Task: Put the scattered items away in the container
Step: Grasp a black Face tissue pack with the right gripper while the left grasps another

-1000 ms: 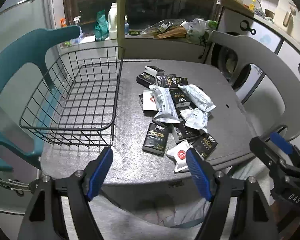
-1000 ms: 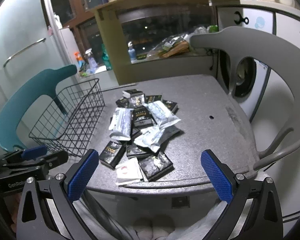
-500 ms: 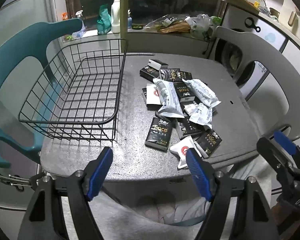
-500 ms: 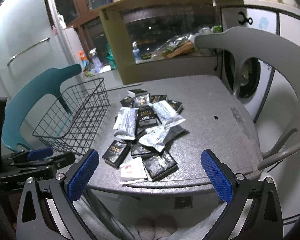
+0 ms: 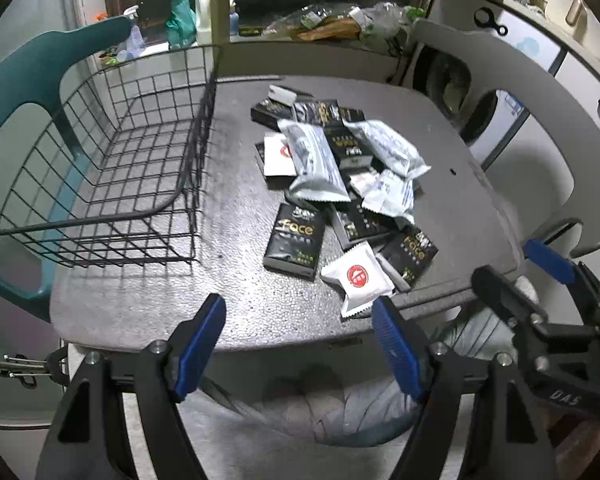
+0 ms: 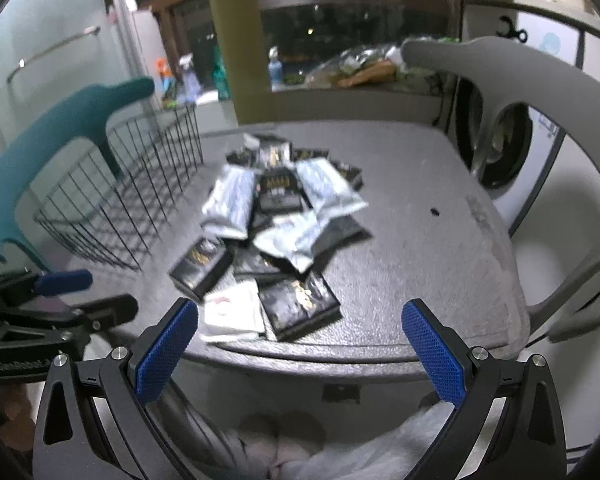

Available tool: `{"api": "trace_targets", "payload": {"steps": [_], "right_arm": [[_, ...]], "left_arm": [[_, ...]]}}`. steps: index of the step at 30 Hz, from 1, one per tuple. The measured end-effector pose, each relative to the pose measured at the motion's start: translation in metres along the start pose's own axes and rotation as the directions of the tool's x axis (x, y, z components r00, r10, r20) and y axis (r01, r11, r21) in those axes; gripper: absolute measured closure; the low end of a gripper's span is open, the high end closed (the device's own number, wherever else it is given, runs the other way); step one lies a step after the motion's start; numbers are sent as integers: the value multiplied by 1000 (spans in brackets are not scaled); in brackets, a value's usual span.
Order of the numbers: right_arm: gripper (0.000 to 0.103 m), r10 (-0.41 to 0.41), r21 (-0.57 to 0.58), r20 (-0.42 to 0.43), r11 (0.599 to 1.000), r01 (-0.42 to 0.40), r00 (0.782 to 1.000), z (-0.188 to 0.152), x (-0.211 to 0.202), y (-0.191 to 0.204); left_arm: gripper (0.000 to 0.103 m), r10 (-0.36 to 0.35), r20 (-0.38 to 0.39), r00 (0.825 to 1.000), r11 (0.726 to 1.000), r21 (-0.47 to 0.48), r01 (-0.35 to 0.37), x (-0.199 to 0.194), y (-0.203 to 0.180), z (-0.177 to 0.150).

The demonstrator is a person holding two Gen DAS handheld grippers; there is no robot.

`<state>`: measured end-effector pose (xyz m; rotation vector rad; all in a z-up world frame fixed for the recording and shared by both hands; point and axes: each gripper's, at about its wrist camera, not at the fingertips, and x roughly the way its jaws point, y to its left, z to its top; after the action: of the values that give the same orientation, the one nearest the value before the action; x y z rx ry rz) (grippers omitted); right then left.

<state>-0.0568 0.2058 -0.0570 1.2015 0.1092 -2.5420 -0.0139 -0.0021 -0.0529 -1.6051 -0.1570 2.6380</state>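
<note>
Mostly unobstructed, packet pile [image 5: 340, 184] heaped mid surface [image 5: 228, 216], wire basket [image 5: 112, 160] just left of it, teal chair [image 5: 16, 84] and grey chair [image 5: 512, 64] flanking, left tongs [image 5: 298, 336] and right tongs [image 6: 300, 344] both spread, nothing pinched, both brought closer to the surface edge than a second ago.

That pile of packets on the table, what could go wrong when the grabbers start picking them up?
1. The white sachet lies right at the table edge, so a nudge could tip it onto the floor.
2. The packets overlap; lifting the silver pouch may drag its neighbours along or scatter them.
3. The wire basket stands to the left with tall sides; a packet carried low might catch its rim.
Both the left gripper and right gripper are open and empty.
</note>
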Motion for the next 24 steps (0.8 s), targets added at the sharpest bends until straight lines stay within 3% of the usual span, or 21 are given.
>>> {"api": "trace_targets", "payload": {"steps": [11, 22, 24], "right_arm": [[0, 8, -78, -111, 997, -16, 994, -10, 70, -13], [0, 30, -93, -168, 995, -46, 985, -12, 107, -8], [6, 23, -90, -170, 995, -39, 985, -12, 112, -7]], "left_arm": [[25, -3, -87, 996, 1000, 24, 5, 77, -5, 20], [25, -19, -117, 993, 999, 28, 23, 115, -7, 34], [25, -15, -112, 994, 999, 35, 19, 117, -8, 35]]}}
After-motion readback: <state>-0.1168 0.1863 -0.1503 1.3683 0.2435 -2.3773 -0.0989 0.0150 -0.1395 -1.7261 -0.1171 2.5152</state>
